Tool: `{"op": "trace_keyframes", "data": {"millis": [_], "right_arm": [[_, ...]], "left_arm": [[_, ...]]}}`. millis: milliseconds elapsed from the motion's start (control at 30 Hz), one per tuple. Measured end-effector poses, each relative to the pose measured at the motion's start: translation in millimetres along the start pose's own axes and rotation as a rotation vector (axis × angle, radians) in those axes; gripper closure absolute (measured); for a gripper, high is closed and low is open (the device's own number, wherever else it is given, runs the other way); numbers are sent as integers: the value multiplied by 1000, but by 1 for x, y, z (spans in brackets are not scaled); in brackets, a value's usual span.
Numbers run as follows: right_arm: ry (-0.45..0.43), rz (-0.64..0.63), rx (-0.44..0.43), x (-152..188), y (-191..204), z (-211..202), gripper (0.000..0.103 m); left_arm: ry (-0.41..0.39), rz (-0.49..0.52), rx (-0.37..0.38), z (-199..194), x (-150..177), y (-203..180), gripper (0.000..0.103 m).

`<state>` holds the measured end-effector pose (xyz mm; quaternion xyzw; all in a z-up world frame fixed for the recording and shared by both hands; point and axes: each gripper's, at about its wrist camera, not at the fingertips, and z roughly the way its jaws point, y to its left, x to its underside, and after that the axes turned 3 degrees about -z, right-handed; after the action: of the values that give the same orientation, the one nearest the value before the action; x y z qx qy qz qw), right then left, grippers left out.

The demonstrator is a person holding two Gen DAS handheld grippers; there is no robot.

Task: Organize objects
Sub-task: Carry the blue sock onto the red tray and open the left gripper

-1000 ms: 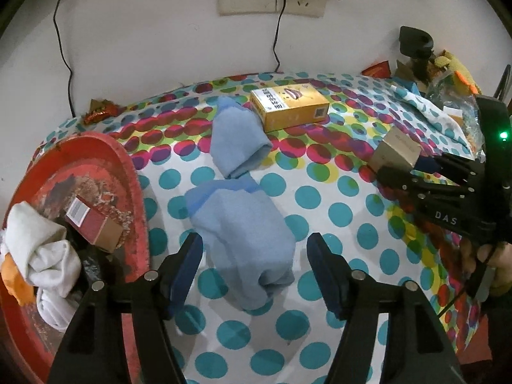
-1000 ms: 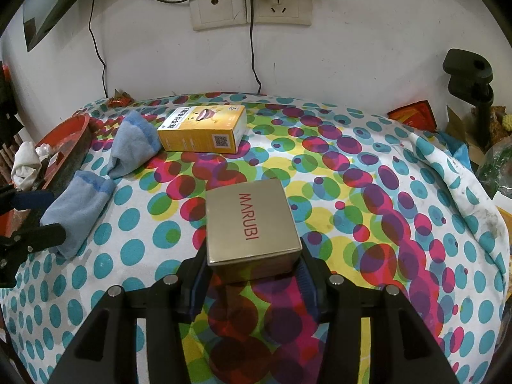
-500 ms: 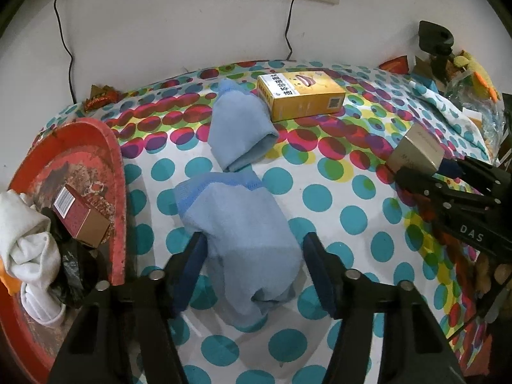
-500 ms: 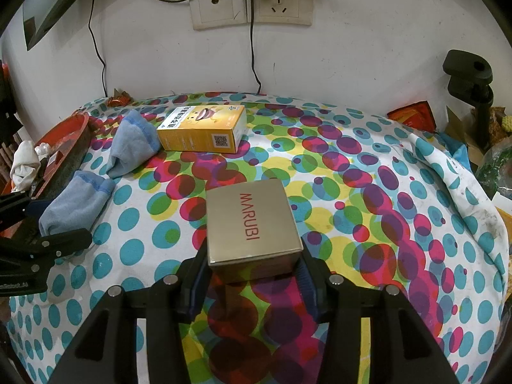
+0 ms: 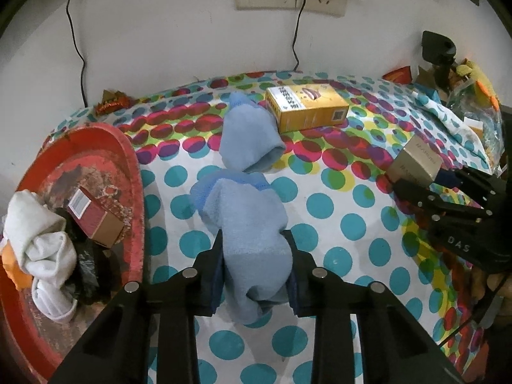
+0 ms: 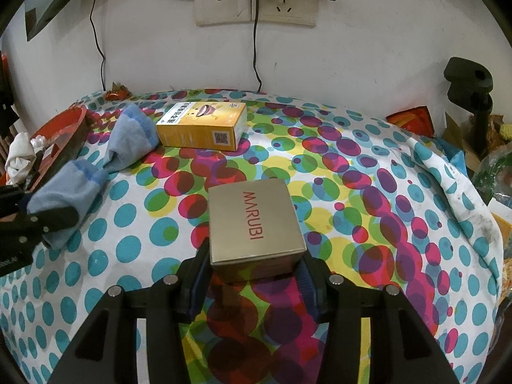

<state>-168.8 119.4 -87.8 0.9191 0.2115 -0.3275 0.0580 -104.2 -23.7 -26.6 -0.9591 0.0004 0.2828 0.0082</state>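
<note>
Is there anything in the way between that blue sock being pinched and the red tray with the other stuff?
Nothing visible. The left gripper pinches the blue sock, and only bare dotted cloth lies between it and the red tray.

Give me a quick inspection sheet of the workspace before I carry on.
Surface: polka-dot cloth covers the table, rumpled at the right edge.
Job's things: near blue sock in the left gripper; far blue sock touching the yellow box; MARUBI box in the right gripper.
Clutter: red tray holds a white sock and a small red box; snack wrapper by the wall.
Grippers: left gripper shut on the near sock; right gripper shut on the MARUBI box.
Cables: black cables hang from the wall sockets.
Surroundings: black clamp and bags at right.
</note>
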Motion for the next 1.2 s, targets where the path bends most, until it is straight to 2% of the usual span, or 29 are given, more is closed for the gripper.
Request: {"op": "trace_keyframes", "data": {"millis": [567, 967, 1200], "right_arm": [[1, -11, 3, -1, -3, -2, 54], [1, -17, 3, -1, -5, -3, 54], [1, -19, 1, -1, -8, -4, 54]], "left_arm": [[-58, 19, -40, -40, 2, 5, 74], [-81, -32, -60, -67, 1, 39, 74], [-115, -83, -93, -92, 0, 76, 74]]}}
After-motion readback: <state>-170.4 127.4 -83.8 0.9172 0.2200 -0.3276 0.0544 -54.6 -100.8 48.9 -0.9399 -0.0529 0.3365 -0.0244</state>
